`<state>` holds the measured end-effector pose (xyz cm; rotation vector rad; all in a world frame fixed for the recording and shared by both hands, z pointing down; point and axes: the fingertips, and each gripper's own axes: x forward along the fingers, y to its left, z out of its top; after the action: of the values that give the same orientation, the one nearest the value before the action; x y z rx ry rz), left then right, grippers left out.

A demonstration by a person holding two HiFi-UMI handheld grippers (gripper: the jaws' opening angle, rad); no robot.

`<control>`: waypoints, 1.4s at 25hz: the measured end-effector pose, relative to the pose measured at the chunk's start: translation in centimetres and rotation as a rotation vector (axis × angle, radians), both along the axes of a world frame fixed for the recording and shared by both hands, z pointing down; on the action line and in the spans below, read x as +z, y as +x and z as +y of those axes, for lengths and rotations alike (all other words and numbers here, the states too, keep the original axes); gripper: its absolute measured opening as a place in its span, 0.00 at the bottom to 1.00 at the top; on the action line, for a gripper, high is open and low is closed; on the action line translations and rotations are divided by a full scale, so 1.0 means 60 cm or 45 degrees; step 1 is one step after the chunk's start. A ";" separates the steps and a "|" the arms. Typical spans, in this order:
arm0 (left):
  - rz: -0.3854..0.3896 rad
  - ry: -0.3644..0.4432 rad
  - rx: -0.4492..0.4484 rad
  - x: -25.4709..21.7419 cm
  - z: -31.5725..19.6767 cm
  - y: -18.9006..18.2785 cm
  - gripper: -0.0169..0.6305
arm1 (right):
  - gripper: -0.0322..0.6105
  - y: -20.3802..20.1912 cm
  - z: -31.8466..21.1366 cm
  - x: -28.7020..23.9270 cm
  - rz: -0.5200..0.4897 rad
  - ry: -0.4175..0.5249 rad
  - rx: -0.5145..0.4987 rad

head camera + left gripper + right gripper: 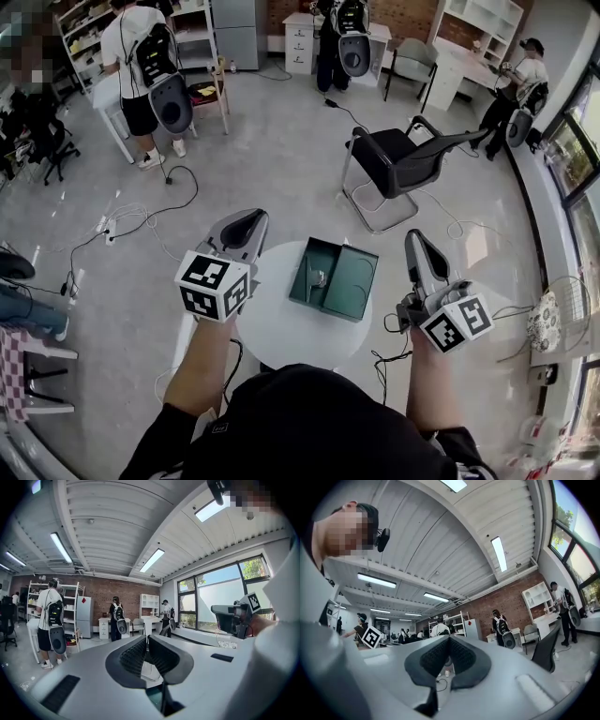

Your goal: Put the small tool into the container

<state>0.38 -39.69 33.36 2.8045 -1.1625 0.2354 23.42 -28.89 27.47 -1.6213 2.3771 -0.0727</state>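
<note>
A green container point(354, 283) lies open on the round white table point(281, 333). Inside it, near its left wall, rests a small silvery tool point(317, 278). My left gripper point(251, 223) is held up above the table's left edge, and its jaws point(147, 640) meet with nothing between them. My right gripper point(413, 240) is raised to the right of the container, off the table's edge, shut and empty point(449, 639). Both gripper views look level across the room, so neither shows the container. The right gripper point(233, 617) also shows in the left gripper view.
A black office chair point(403, 157) stands on the floor beyond the table. Cables point(141, 220) trail over the floor at the left. Several people with backpacks stand by shelves and desks at the back. A white fan point(547, 321) lies at the right by the window.
</note>
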 end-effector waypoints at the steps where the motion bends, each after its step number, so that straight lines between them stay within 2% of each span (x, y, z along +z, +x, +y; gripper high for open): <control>1: 0.000 0.010 -0.013 -0.004 0.000 -0.003 0.06 | 0.06 0.001 0.005 -0.008 0.016 0.018 0.007; 6: 0.025 0.025 -0.052 -0.017 -0.006 -0.016 0.06 | 0.06 0.017 0.010 -0.027 0.019 0.059 0.042; 13: -0.001 0.038 -0.072 -0.015 -0.015 -0.014 0.06 | 0.06 0.042 -0.009 -0.005 -0.093 0.025 0.032; 18: -0.052 0.040 -0.011 -0.019 -0.019 0.009 0.06 | 0.06 0.051 -0.030 -0.005 -0.075 0.014 0.026; 24: 0.013 -0.008 -0.077 0.001 -0.023 -0.002 0.06 | 0.06 0.046 -0.029 0.023 -0.092 -0.015 0.035; 35: 0.013 -0.029 -0.104 0.015 -0.023 -0.026 0.06 | 0.06 0.024 -0.021 0.035 -0.065 -0.053 0.023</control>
<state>-1.19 -41.09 34.28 2.7280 -1.2609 0.2265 24.86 -30.17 29.58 -1.6392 2.3373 -0.1597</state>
